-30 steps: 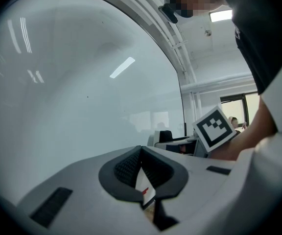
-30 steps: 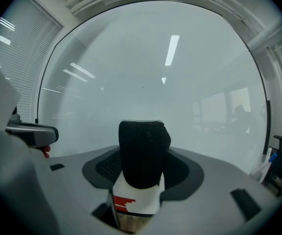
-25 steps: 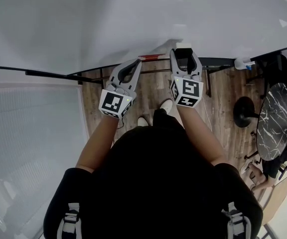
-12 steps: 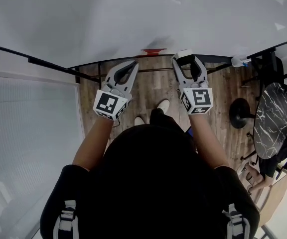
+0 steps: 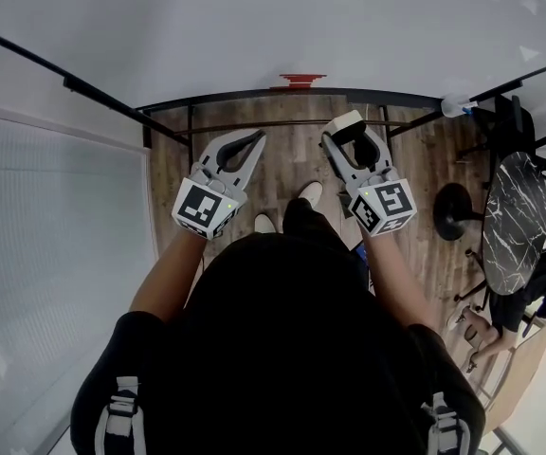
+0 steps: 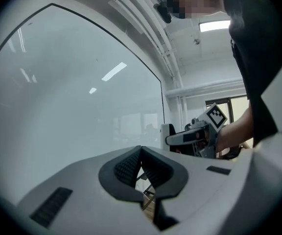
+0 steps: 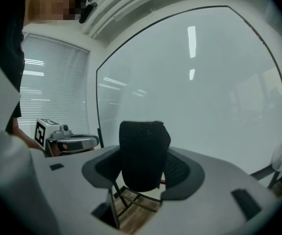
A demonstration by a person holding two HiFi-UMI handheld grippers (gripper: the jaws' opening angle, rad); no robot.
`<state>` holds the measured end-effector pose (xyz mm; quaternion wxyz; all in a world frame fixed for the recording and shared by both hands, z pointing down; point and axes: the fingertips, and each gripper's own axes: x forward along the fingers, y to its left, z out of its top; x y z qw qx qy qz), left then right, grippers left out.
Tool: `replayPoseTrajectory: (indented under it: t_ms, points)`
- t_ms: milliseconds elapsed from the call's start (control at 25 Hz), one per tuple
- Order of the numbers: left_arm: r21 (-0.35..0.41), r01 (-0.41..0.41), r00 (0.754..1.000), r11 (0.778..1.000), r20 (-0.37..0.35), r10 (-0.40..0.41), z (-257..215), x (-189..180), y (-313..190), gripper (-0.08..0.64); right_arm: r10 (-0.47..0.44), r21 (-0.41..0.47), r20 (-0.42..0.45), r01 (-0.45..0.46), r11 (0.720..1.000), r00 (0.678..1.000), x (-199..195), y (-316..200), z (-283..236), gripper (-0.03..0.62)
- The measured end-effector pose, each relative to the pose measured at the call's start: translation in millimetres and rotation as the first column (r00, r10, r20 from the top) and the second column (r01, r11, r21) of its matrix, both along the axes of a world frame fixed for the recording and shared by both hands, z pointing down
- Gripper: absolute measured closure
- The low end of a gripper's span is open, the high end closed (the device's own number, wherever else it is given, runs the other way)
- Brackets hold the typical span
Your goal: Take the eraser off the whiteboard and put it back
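- Right hand-held gripper (image 5: 349, 138): clenched on a black-felt block eraser with a pale back (image 5: 346, 121). The pads press on both sides of it. In the right gripper view the felt block stands upright between the jaws.
- Versus one second ago: the eraser was up at the lower part of the large glossy whiteboard (image 5: 273, 27). Now it is off the board, held in the air over the floor, with a clear gap to the board's black lower edge.
- The right hand-held gripper has drawn back toward the person's body. Its marker cube now sits angled more to the right.
- Left hand-held gripper (image 5: 257, 137): jaws closed tip to tip, nothing between them. It has also pulled back from the board, and it was closed the same way in the earlier frames.
- The two grippers are side by side but apart, both aimed at the board.
- Small red item (image 5: 301, 80): on the board's lower edge, ahead of both grippers. It is too small to tell what it is.
- Small pale bottle with a blue part (image 5: 451, 109): at the board's lower right corner, well apart from the eraser. Its contents cannot be made out.
- Brown wood-plank floor (image 5: 282, 164): below the grippers, with the person's pale shoes (image 5: 311, 195) on it.
- White slatted blinds (image 5: 55, 245): left of the board.
- Round black marble-pattern tabletop (image 5: 512, 226): far right, well apart from everything held.
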<state>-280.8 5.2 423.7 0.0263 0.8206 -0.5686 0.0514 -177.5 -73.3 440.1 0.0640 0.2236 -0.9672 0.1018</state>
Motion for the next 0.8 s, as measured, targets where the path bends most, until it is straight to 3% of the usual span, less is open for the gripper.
replayPoseTrajectory:
  t_ms: [400,800]
  points:
    - [-0.011,-0.068,0.998,0.998,-0.021,0.068,-2.1,13.9,53.4,0.557,-0.096,-0.032,0.044,0.098,0.995,0.994,2.6,76.5,-11.8,0.360]
    - [-0.063,-0.091,0.995,0.994,-0.034,0.089,-5.7,14.6,86.2,0.557,-0.160,0.100,0.029,0.156,0.983,0.987,-5.0,103.0,-34.6,0.359]
